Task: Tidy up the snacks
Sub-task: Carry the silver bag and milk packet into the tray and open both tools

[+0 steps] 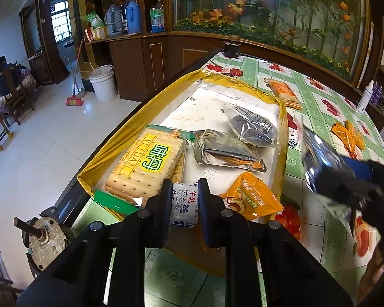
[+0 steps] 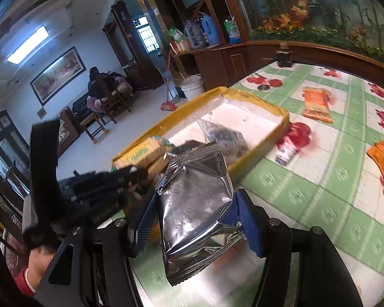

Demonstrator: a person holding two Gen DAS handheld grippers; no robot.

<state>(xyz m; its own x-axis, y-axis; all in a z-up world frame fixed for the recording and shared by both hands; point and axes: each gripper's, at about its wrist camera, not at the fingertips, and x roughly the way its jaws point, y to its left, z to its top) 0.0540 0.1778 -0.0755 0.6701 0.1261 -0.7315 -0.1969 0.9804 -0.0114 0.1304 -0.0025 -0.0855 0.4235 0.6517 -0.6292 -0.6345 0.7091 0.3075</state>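
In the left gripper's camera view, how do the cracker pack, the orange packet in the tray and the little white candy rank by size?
1. Cracker pack, clearly largest.
2. Orange packet.
3. White candy, smallest, though partly hidden between the left gripper fingers.

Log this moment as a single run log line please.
left gripper: shut on small white wrapped candy | right gripper: shut on silver foil packet | yellow-rimmed tray: partly filled

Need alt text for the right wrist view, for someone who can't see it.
The right gripper grips a crinkled silver foil snack pouch above a green checked tablecloth. Ahead lies a yellow-rimmed tray holding crackers and other packets, with orange packets loose on the cloth. The left gripper is at left.
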